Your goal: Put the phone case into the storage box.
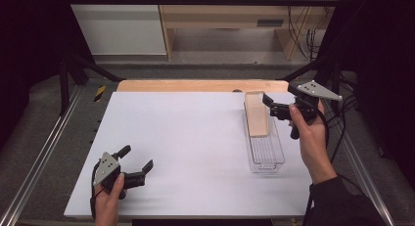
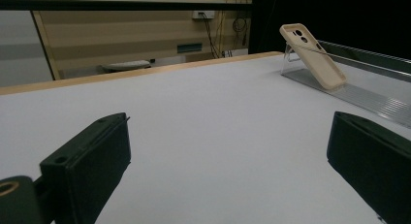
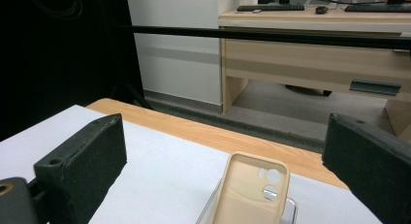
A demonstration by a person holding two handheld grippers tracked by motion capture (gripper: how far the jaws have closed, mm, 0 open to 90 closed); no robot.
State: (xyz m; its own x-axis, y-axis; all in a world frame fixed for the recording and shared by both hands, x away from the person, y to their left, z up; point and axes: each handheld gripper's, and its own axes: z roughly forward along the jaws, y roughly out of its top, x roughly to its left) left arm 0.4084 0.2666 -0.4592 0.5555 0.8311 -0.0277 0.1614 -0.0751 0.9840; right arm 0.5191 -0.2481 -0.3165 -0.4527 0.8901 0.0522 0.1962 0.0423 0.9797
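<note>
Table [image 1: 186,138] covered in white fills the high view, with a strip of bare wood along its far edge. At about 7 o'clock from the middle of the sheet, the left gripper [image 1: 139,160] rests low over the table in the person's left hand [image 1: 108,199], its jaws spread wide with nothing between them. At about 3 o'clock lies a long clear tray [image 1: 266,152], running front to back. A beige phone case [image 1: 256,113] leans in the tray's far half, its top end propped on the far wall. The right gripper [image 1: 266,100] hangs just beside the upper end of the case, at its 2 o'clock, held by the right hand [image 1: 311,133]; its jaws point toward the case.

From the left gripper view, both black jaws stand well apart over bare white table. The phone case [image 2: 314,55] shows at 1 o'clock, tilted, its camera cutouts uppermost, with its lower end in the clear tray [image 2: 368,100].

From the right gripper view, the jaws are again spread wide and grip nothing. The phone case [image 3: 252,192] sits low between them at 6 o'clock, its hollow side and camera holes facing the lens, not touched by either jaw. A corner of the tray [image 3: 290,209] peeks out beside it. Beyond the table edge stands a wooden desk [image 3: 310,54].
</note>
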